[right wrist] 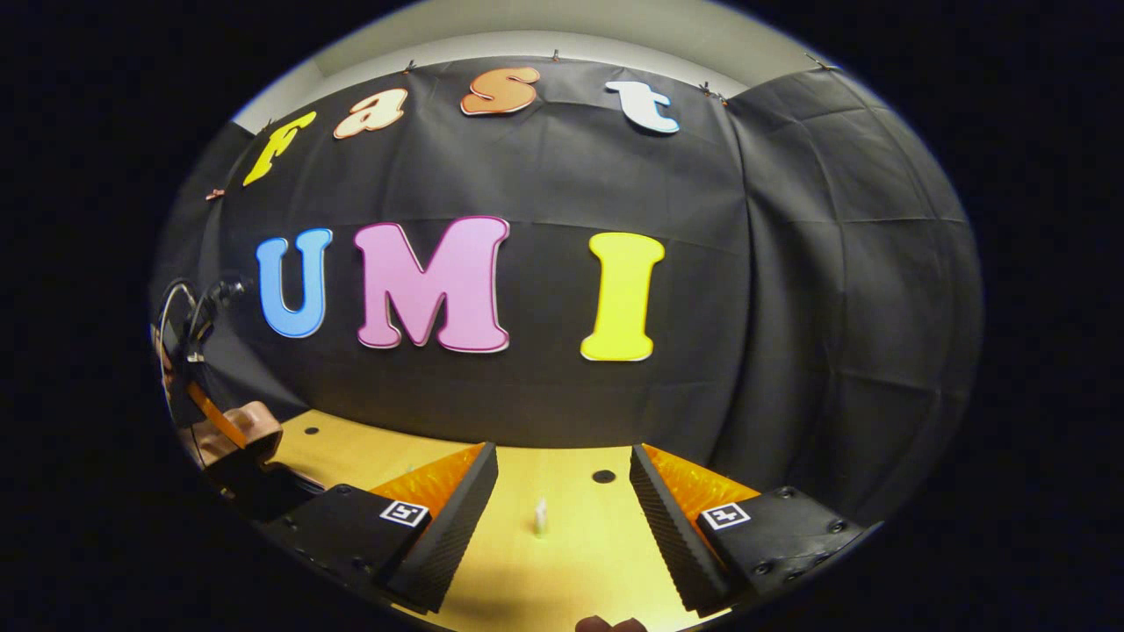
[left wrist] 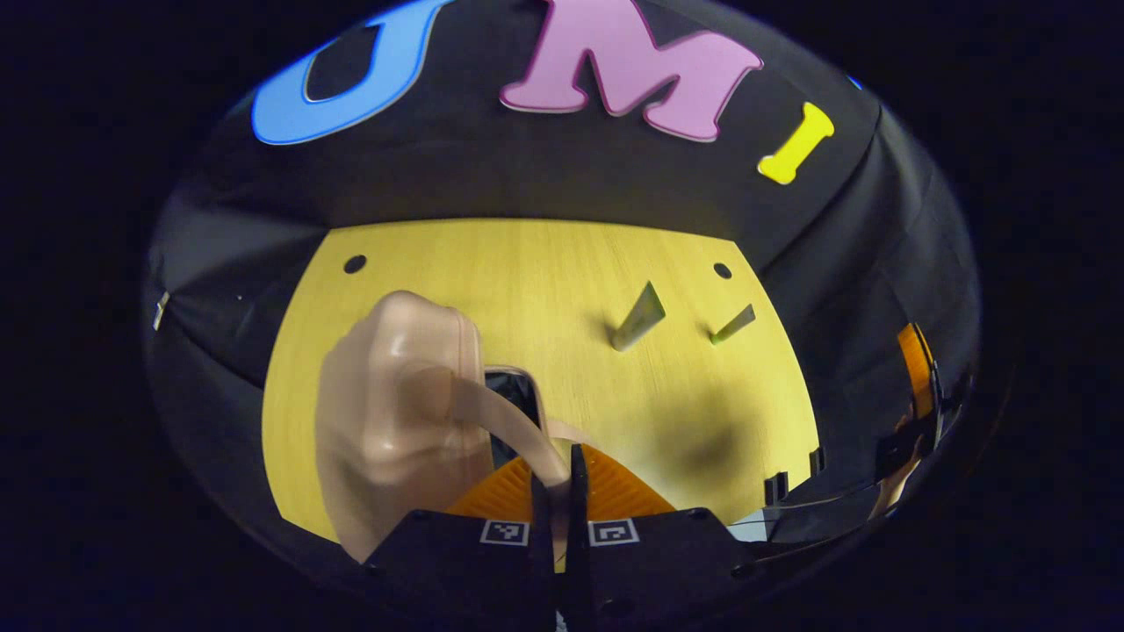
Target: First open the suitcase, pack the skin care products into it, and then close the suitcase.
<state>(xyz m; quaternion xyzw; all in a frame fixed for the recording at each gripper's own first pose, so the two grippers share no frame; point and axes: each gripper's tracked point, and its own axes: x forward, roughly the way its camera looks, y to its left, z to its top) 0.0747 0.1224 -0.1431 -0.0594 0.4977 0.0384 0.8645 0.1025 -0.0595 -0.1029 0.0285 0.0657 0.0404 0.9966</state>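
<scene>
- In the left gripper view, your left gripper (left wrist: 562,491) has its two fingers pressed close together at the near edge, pinching a thin beige strap or pull tab (left wrist: 505,421) that arcs up from the fingertips.
- That strap runs to the beige suitcase (left wrist: 399,412), which stands on the left side of the yellow wooden table (left wrist: 544,281), just beyond the fingers. It looks blurred, and you cannot tell whether its lid is open or shut.
- Farther off, to the right on the table, two skin care tubes stand apart from the suitcase: the larger tube (left wrist: 638,318) tilted, and the smaller tube (left wrist: 733,325) to its right, also leaning.
- In the right gripper view, your right gripper (right wrist: 562,518) is released, its fingers spread wide with nothing between them, raised above the table.
- Between those fingers, on the table beyond, you can see a small pale tube (right wrist: 541,516) standing upright; it touches neither finger.
- At the far left of the same view, the suitcase shows beside the other gripper.
</scene>
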